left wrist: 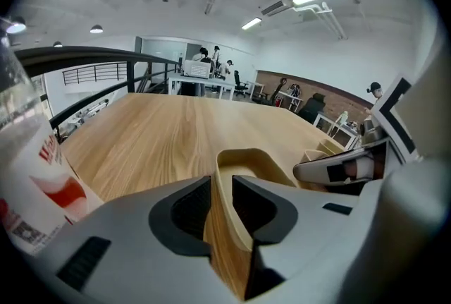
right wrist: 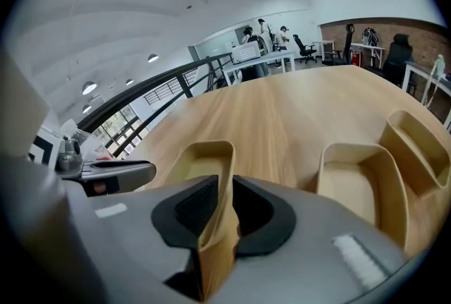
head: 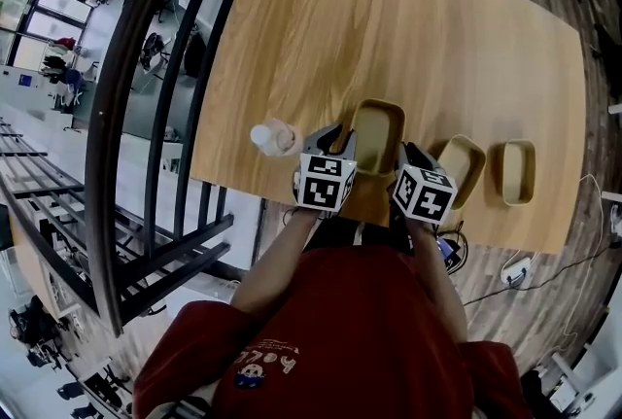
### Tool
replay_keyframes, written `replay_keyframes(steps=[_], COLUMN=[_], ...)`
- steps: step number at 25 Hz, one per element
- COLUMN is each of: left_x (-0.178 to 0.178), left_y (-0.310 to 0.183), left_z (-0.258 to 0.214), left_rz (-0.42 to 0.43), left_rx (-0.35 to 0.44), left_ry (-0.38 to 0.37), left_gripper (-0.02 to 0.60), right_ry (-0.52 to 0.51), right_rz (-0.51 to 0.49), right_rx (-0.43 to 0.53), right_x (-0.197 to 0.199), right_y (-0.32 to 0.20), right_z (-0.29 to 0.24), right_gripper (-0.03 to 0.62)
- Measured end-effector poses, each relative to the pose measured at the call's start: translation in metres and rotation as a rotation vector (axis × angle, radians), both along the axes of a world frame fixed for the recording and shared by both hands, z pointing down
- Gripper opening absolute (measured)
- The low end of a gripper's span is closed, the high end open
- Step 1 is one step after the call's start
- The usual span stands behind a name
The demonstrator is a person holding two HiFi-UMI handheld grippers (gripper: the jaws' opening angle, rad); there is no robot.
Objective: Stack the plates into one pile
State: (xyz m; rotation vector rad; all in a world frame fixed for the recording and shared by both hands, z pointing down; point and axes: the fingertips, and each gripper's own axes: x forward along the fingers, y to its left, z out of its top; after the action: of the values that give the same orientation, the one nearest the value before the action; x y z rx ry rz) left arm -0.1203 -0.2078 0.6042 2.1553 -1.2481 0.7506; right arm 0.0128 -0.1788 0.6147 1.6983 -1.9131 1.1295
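Left tongs (left wrist: 221, 180) straddle plate (left wrist: 248, 160) on table (left wrist: 169, 130) beside railing (left wrist: 84, 53).

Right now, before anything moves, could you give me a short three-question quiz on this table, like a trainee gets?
1. How many plates lie on the table?
2. Fill in: in the head view, the bottle stands to the ___ of the plates.
3. What stands between the jaws of the left tongs and the right tongs? A: nothing. B: opposite walls of the leftmost plate. C: the bottle.
Key: 1 three; 2 left; 3 B.
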Motion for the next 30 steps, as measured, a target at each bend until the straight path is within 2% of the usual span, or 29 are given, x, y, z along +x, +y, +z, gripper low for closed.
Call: replay_keyframes(steps=[12,19,23,30], left_x=[0.004,0.008,0.008,0.01], left_y=[0.007,0.009,0.009,0.01], left_z=[0.034,0.038,0.038,0.029], left_rz=[-0.001,0.008,-0.005,-0.012], left_rx=[-0.098,-0.104,-0.113,-0.103], left_ry=[0.018,0.017,0.031,0.056], left_gripper=[0.101,0.098,0.06,0.051], right_ry=[0.01,0.007,0.007,0.002], right_rz=[-0.012,-0.026,-0.033,-0.02], right_rx=[-0.061,-0.073,-0.071,-0.06], right_x=[-0.004,-0.007,-0.01,-0.008], right_y=[0.0,0.001,0.001,0.004], right_z=[0.023,0.027,0.027,0.022], right_gripper=[0.075,0.07,0.057,0.046])
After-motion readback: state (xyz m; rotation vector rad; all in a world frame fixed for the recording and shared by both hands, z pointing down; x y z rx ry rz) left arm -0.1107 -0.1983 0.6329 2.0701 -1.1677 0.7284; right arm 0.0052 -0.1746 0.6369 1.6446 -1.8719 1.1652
